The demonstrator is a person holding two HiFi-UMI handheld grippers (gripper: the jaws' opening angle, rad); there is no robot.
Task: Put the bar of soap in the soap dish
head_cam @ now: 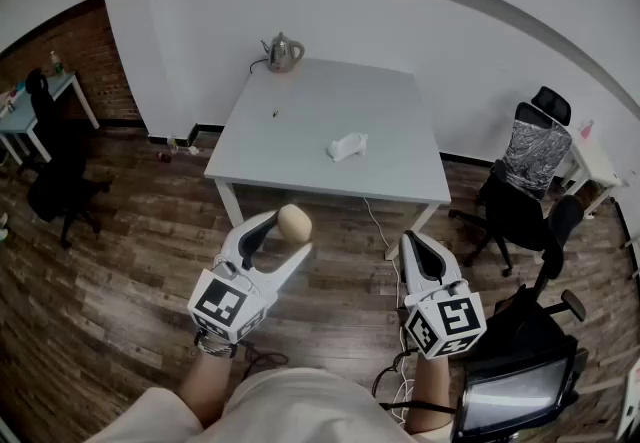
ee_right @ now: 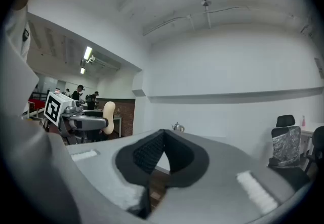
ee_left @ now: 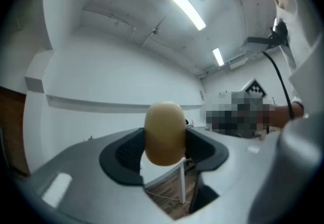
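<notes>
Head view, entries in order.

1. Left tool [head_cam: 286, 233]: closed on the bar of soap [head_cam: 294, 222]. We hold it level over the wooden floor [head_cam: 120, 261], near left, short of the near edge of the surface [head_cam: 300, 121]. We judge the level hold a carrying grip that keeps the bar from sliding out.
2. Bar of soap, left gripper view [ee_left: 164, 134]: tan and rounded, standing on end. Both dark pads press its sides, and its ends poke out above and below them. We judge that the free lower end lets it be lowered into a dish without the pads touching first.
3. Right tool [head_cam: 415, 243]: near right, held level. The right gripper view [ee_right: 161, 160] shows its jaws together with nothing between them. We judge it idle, as one tool is enough for this carry.
4. Soap dish [head_cam: 347, 145]: we take the small white item right of the surface's middle for it. It is too small for us to tell its shape. It lies well apart from the soap, farther off and to the right, so the placing is not yet done.
5. Kettle [head_cam: 283, 52]: on the far edge of the surface, clear of the likely path.
</notes>
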